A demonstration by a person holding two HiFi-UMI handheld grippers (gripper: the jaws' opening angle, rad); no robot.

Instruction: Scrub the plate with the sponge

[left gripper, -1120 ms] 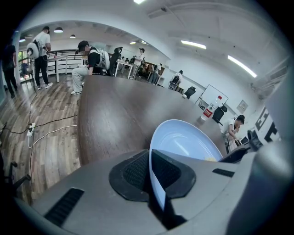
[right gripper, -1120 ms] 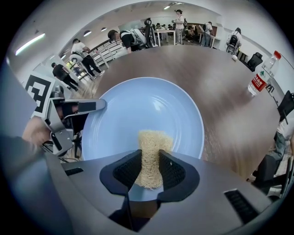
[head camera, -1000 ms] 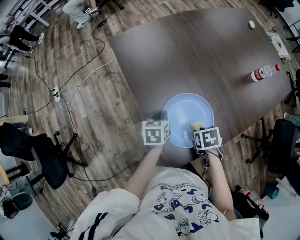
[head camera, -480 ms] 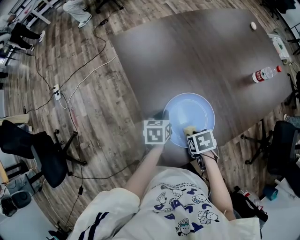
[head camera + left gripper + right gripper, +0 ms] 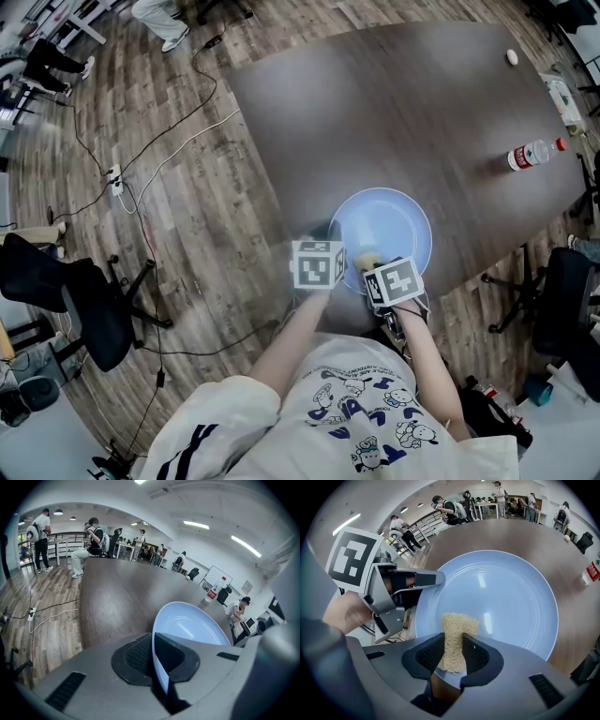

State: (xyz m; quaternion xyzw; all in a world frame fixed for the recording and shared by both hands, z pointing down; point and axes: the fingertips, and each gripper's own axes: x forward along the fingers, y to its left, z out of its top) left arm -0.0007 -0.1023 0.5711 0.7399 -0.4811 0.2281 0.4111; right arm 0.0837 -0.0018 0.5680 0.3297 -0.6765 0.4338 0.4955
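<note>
A pale blue plate [image 5: 394, 225] lies on the dark table near its front edge. My left gripper [image 5: 330, 246] is shut on the plate's near-left rim; in the left gripper view the plate [image 5: 192, 623] runs edge-on between the pads. My right gripper [image 5: 370, 261] is shut on a tan sponge [image 5: 457, 634], whose tip rests on the plate [image 5: 506, 592] near its front rim. In the head view the sponge [image 5: 365, 256] shows just left of the right marker cube. The left gripper [image 5: 424, 581] is seen in the right gripper view at the plate's left rim.
A water bottle with a red label [image 5: 530, 154] lies on the table at the far right, a small white object [image 5: 512, 57] beyond it. Cables [image 5: 159, 159] run over the wooden floor at left, and an office chair [image 5: 75, 300] stands there. Another chair [image 5: 572, 291] is at right.
My right gripper has slid the sponge leftward along the plate's front part, toward the left gripper. The left gripper and the plate have kept still.
</note>
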